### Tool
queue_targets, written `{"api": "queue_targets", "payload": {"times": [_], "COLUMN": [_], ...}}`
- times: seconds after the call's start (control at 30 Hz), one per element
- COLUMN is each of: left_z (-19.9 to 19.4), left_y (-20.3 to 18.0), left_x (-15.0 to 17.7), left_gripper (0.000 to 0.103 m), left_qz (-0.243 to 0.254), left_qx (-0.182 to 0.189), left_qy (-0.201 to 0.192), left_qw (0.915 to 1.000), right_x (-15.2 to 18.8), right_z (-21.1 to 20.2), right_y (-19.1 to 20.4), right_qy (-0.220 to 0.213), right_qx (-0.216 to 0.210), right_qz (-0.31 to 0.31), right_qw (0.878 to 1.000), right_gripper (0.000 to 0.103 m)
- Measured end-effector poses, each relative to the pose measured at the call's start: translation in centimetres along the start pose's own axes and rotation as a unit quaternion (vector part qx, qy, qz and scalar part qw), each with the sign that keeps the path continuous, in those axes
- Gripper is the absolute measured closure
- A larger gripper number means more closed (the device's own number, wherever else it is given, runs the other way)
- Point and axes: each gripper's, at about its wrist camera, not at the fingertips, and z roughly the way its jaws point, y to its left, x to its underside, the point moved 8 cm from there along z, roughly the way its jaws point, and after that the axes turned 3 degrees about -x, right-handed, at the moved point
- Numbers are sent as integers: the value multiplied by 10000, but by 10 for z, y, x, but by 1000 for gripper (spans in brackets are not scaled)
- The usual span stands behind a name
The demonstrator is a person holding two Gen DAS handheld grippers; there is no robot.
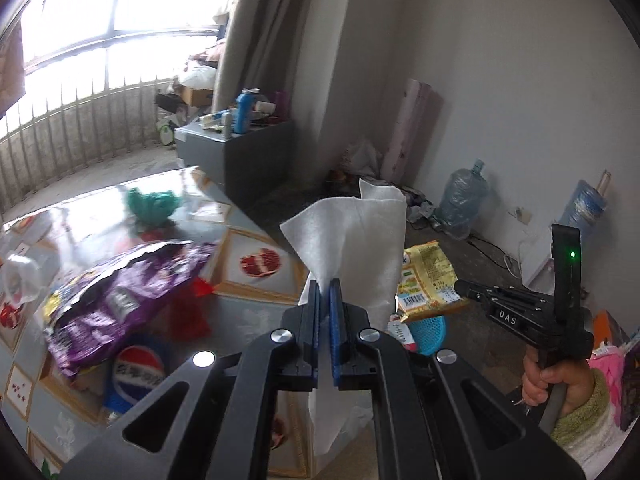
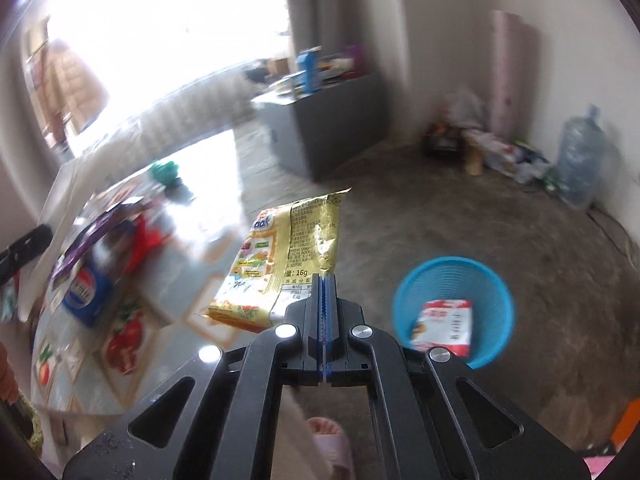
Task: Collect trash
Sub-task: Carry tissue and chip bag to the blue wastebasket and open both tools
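My left gripper (image 1: 325,286) is shut on a white paper tissue (image 1: 356,236), held above the table's right edge. My right gripper (image 2: 325,280) is shut on a yellow snack packet (image 2: 280,264) and holds it in the air beside the table; the packet (image 1: 430,280) and the right gripper (image 1: 464,289) also show in the left wrist view. A blue mesh bin (image 2: 494,292) stands on the floor to the right, with a red and white wrapper (image 2: 444,326) inside. The bin (image 1: 430,330) is partly hidden in the left wrist view.
The glossy table (image 1: 256,292) holds a purple snack bag (image 1: 120,292), a Pepsi wrapper (image 1: 138,372), a red wrapper (image 1: 190,308) and a green bag (image 1: 152,204). A grey cabinet (image 1: 244,160) stands behind. A water jug (image 2: 580,160) and clutter line the far wall. My slippered foot (image 2: 332,440) is below.
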Motion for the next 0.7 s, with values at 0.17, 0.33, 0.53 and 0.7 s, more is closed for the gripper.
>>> {"api": "queue_targets", "payload": {"times": [0.17,0.33,0.53,0.7], "left_z": [78,170,280,351], "left_y": [-67,-128,-177,-201], "left_x": [-22,-19,14,48], "left_gripper": [99,99,99,93], "left_qz": [381,776,1340,1653], "left_qx": [632,851,771,768], "left_qy": [528,1215,2222,2885], "left_qw": [9959,9859,9627,9400], "right_x": [5,31,56,63], "right_z": [-8,7,62,121], "right_y": [-92,-172,-227,-255], "right_qy": [-73,220,798,1160], "right_qx": [928,1406,1577,1595], "right_qz": [612,1322,1828,1946], "right_qw": [9938,9810,9671,9609], "right_gripper": [103,103,103,99]}}
